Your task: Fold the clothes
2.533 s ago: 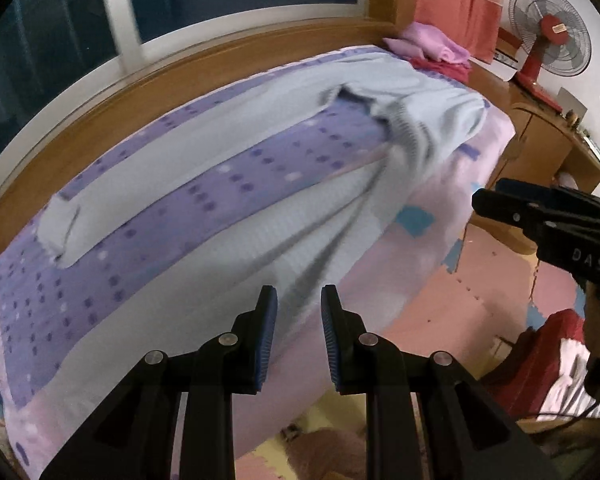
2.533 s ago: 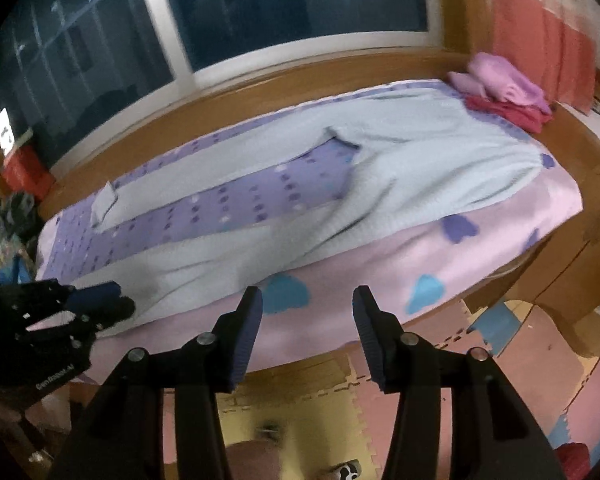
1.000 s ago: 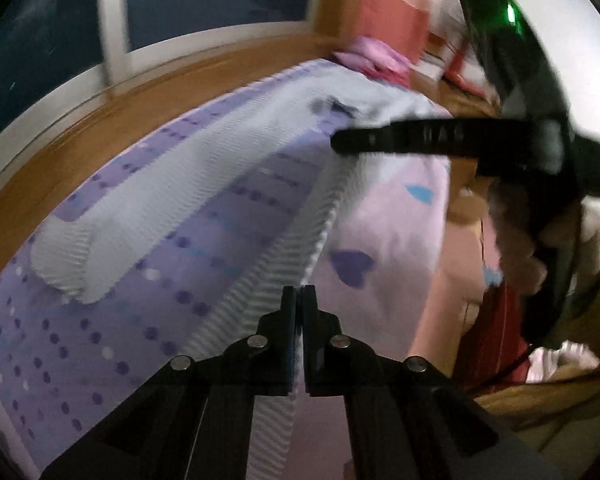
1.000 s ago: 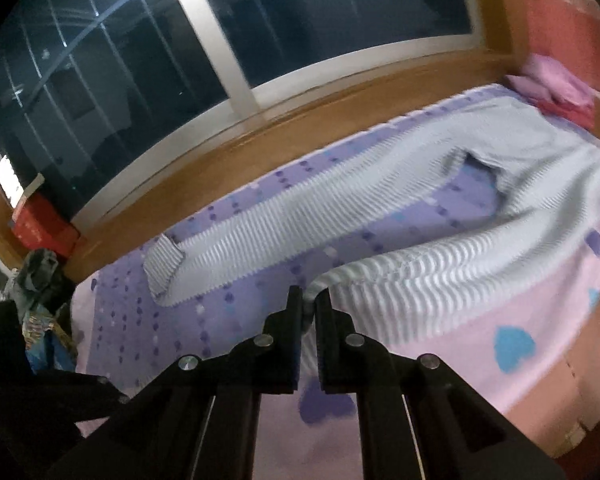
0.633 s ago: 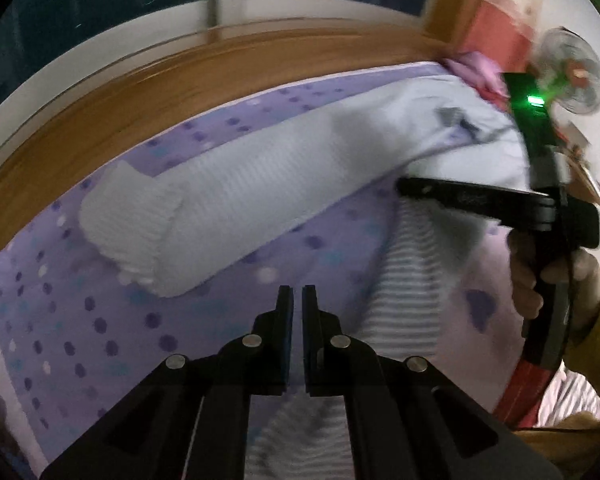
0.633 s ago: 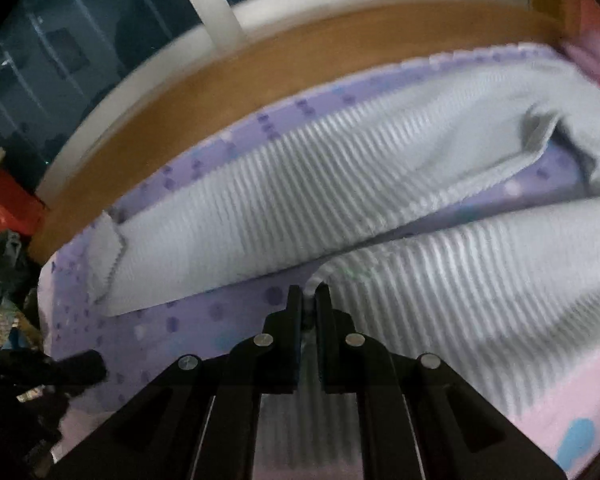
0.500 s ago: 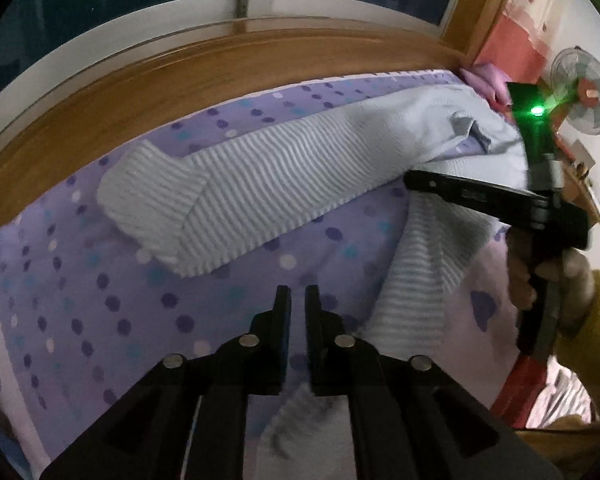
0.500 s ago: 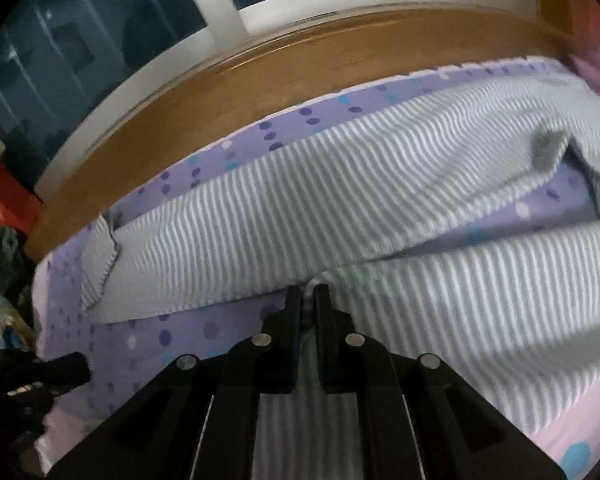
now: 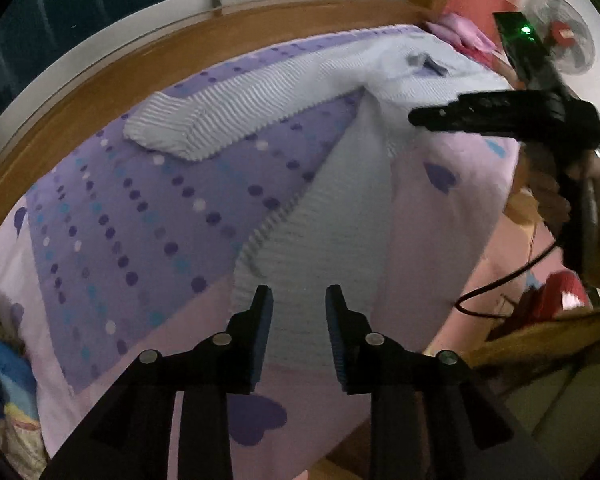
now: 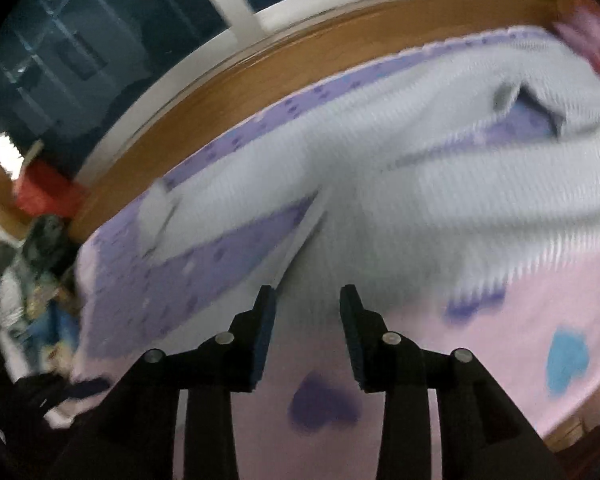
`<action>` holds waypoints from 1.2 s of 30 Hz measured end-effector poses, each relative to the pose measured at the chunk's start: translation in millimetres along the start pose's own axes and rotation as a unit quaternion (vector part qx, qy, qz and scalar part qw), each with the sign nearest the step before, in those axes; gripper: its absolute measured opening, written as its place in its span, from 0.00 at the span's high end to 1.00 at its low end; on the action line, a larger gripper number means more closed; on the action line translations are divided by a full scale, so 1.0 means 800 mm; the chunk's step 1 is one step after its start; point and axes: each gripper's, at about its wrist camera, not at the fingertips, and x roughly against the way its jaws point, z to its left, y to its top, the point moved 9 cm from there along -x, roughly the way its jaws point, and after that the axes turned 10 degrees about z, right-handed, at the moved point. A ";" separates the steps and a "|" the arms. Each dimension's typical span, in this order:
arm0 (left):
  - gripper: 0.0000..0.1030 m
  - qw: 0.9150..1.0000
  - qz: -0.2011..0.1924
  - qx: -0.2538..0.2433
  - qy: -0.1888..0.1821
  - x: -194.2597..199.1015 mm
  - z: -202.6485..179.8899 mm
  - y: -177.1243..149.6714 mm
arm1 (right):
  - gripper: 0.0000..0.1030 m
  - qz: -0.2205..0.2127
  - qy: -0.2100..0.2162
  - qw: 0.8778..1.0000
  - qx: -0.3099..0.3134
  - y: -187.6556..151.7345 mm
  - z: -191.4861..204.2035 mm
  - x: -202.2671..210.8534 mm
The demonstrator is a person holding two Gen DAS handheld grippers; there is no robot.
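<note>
Pale blue ribbed trousers lie spread on the bed, one leg along the far side ending in a cuff, the other leg running toward me. My left gripper is open and empty, just above the near leg's end. My right gripper is open and empty over the same near leg further along; it also shows in the left wrist view at right. The right wrist view is blurred.
The bed has a purple dotted and pink heart sheet. A wooden sill and dark window run behind it. Pink clothes lie at the bed's far end, a fan beyond. The floor is at lower right.
Both grippers were shut on the near trouser leg and carried it up onto the bed. Now both have opened, let the leg go and drawn back a little.
</note>
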 end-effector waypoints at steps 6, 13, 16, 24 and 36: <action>0.55 0.989 0.010 -0.141 -0.051 -0.009 -0.029 -0.020 | 0.68 0.041 0.014 0.999 0.002 -0.072 0.061 -0.035; 0.53 0.968 0.009 -0.242 -0.070 -0.033 -0.047 -0.040 | 0.65 0.007 -0.054 0.998 -0.026 -0.082 0.093 -0.058; 0.52 0.966 -0.012 -0.246 -0.074 -0.031 -0.047 -0.040 | 0.65 0.002 -0.071 0.997 -0.026 -0.085 0.107 -0.063; 0.91 0.978 -0.030 -0.164 -0.128 -0.003 0.000 -0.023 | 0.96 -0.056 -0.086 0.995 0.009 -0.068 0.145 -0.043; 0.91 0.993 -0.074 -0.053 -0.076 0.011 0.121 0.046 | 0.96 -0.071 -0.048 0.991 0.098 0.041 0.231 -0.079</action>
